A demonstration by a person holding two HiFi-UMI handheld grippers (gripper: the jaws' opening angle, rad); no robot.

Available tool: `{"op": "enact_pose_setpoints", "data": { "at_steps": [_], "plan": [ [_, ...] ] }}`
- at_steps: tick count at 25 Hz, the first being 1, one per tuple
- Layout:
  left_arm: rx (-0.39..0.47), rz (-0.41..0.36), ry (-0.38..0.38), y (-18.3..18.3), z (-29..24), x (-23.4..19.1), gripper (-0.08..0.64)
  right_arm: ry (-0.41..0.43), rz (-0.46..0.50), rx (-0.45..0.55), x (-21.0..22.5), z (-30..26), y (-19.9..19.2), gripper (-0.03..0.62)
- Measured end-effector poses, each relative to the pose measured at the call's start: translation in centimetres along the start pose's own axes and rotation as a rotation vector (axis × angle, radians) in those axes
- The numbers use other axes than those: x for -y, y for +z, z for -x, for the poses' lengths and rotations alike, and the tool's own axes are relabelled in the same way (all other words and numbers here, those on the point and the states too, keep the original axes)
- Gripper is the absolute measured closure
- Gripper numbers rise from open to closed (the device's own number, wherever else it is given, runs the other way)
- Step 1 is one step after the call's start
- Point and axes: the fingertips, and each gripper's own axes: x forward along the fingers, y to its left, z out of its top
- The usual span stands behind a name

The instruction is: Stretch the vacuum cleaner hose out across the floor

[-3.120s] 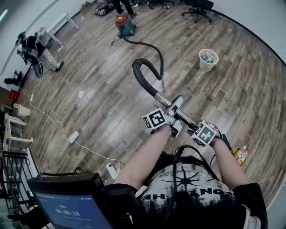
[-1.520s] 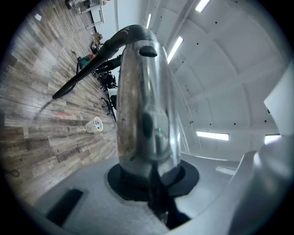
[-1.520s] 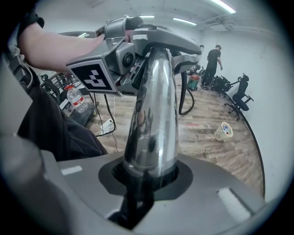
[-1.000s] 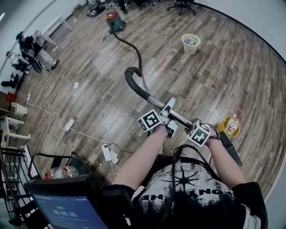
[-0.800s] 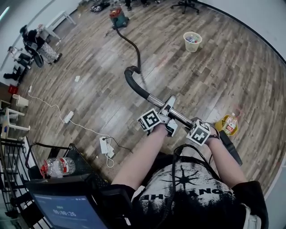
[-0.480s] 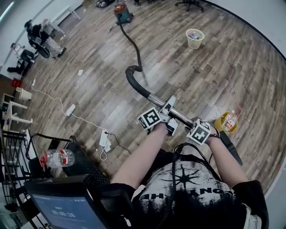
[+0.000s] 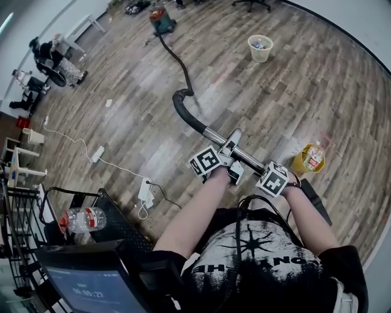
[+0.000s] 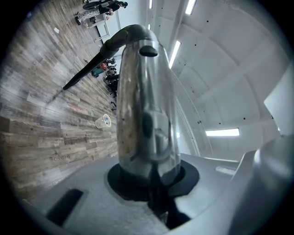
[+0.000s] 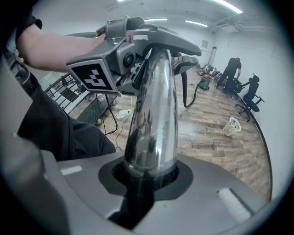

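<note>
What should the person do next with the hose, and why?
Probably step back, drawing the wand away from the vacuum: the hose hooks sharply beside the wand, not yet straight, and the left gripper and right gripper are clamped on it.

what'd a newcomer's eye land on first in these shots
Probably the shiny chrome wand tube in the centre of the head view, clamped by the left gripper and right gripper. From it a black ribbed hose snakes across the wood floor to the red-and-green vacuum cleaner at the far end.
</note>
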Motion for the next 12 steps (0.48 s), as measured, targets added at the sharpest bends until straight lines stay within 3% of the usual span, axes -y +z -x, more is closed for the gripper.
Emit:
{"op": "enact_pose_setpoints", "data": {
  "at_steps": [6,12],
  "plan": [
    [-0.036,0.022,-0.012,-1.4,2.1,-0.1,0.5,-0.009,-0.041,-0.022,-2.9,-0.2,-0.6,0.515],
    [-0.095,0.047,-0.034,-3.4,4.7,0.0,0.5,-0.076,-0.094,-0.05,-6.3,-0.3,-1.5,0.512]
  ]
}}
